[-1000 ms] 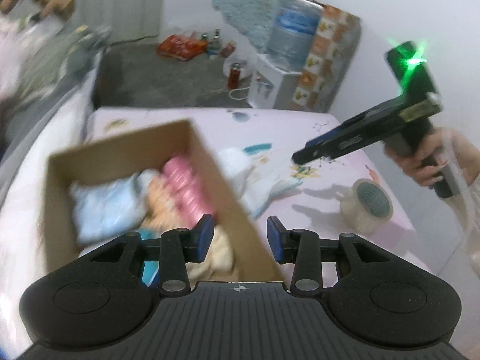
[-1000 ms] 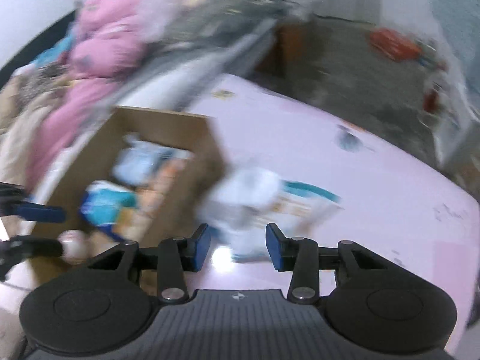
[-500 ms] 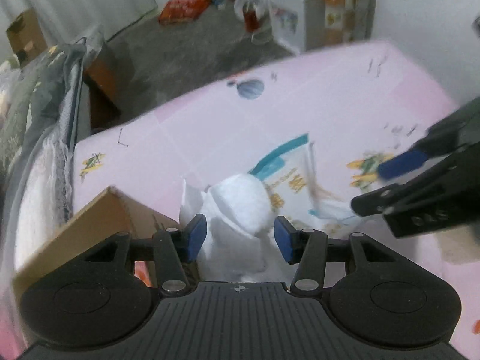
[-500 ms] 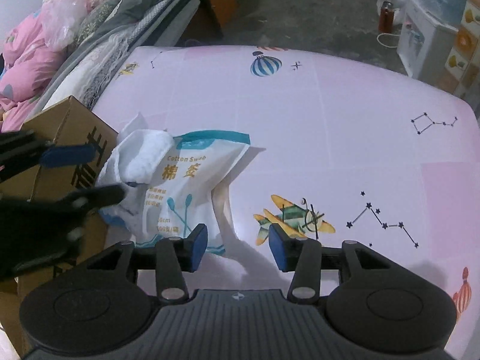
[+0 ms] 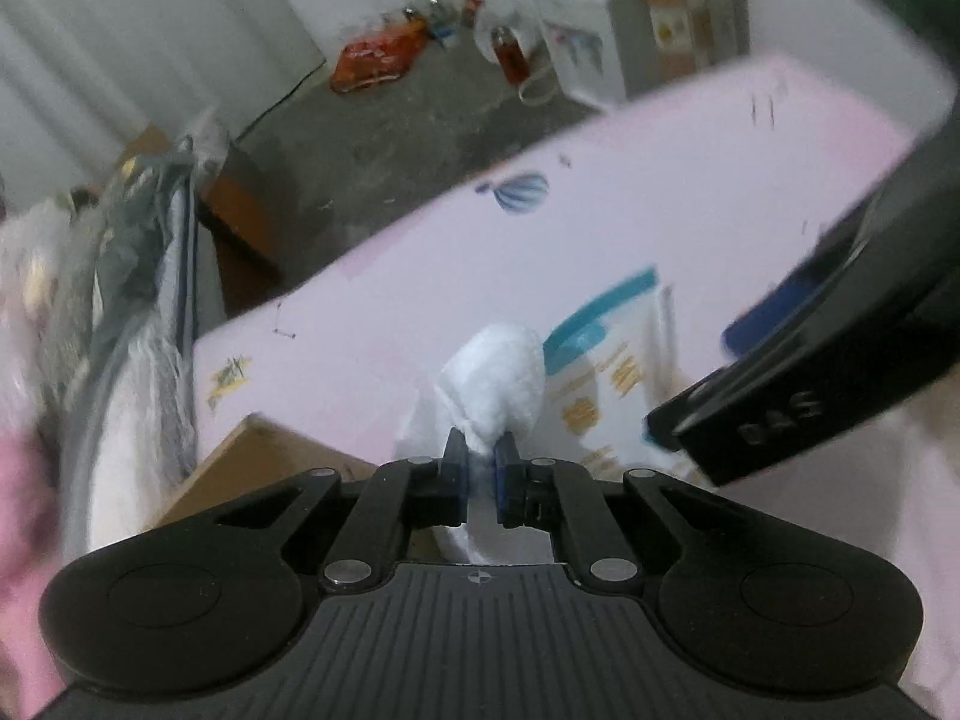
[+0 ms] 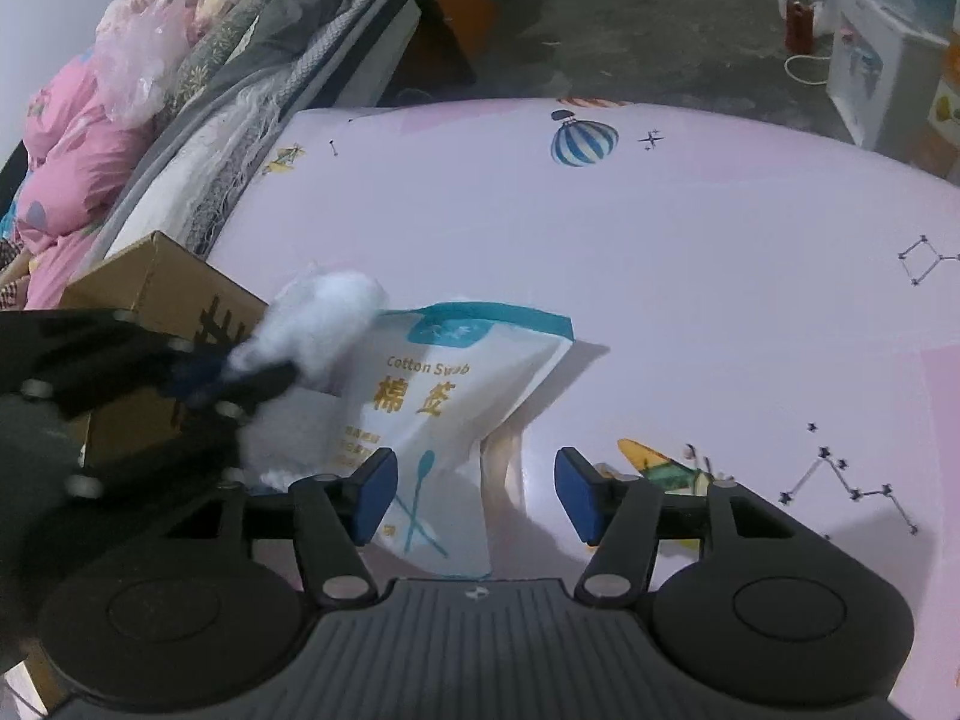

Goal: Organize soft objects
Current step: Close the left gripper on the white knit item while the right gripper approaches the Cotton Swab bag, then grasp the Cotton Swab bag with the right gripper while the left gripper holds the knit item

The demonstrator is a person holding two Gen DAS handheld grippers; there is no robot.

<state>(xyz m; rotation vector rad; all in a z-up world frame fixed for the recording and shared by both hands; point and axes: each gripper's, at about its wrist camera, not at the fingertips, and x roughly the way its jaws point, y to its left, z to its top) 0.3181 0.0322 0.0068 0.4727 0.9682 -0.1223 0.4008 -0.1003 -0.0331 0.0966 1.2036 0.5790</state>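
Between our left gripper's (image 5: 478,457) jaws, which had just been closing down to a thin gap, we held a pinch of one white cotton wad (image 5: 495,384); most of its bulk bulged out beyond the fingertips. We judged it nearly weightless, soft and compressible, likely to shed wisps, so a pinch low on its body seemed better than on a loose edge. Our right gripper (image 6: 475,495) had just been opening wide, touching nothing, with the near corner of one cotton swab pouch (image 6: 444,414) lying flat between its pads; crinkly and slick, it looked best taken by an edge. Beyond and left of those jaws stood one cardboard box (image 6: 150,294) on the pink table (image 6: 690,276).
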